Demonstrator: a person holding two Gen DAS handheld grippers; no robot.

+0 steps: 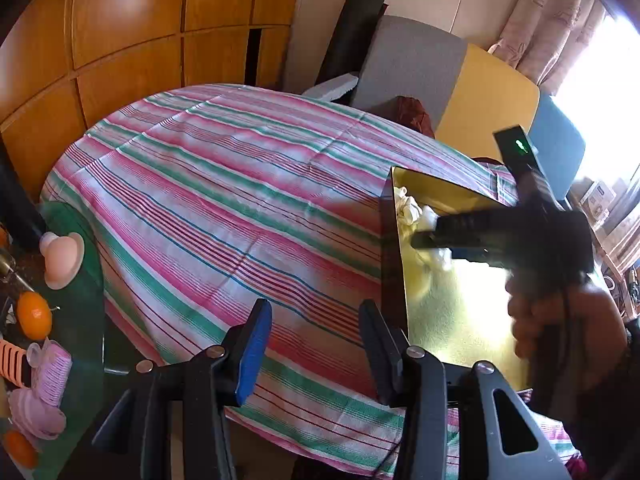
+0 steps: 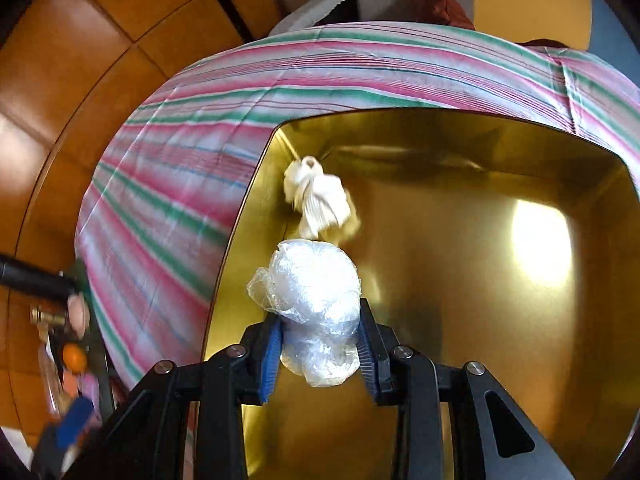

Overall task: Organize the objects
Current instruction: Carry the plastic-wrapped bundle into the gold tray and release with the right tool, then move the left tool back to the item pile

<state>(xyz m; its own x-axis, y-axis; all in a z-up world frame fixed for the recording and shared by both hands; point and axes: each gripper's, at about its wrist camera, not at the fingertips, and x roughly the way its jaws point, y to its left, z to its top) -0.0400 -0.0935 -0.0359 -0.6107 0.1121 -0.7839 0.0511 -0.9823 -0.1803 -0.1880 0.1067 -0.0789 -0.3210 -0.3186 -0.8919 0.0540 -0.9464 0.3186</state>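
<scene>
My right gripper (image 2: 320,344) is shut on a crumpled clear plastic bag (image 2: 316,300) and holds it over the inside of a gold-lined box (image 2: 500,320). A white cloth bundle (image 2: 318,198) lies in the box near its left wall. In the left wrist view the same box (image 1: 452,312) stands on the striped cloth at the right, with the right gripper (image 1: 428,240) reaching into it over the white bundle (image 1: 408,208). My left gripper (image 1: 316,344) is open and empty above the striped tablecloth (image 1: 224,184).
At the left, a glass side table (image 1: 76,320) holds oranges (image 1: 34,314), pink rollers (image 1: 52,372) and a pink suction item (image 1: 62,254). Wooden cabinets (image 1: 120,40) stand behind. Grey and yellow chairs (image 1: 416,64) stand at the far side.
</scene>
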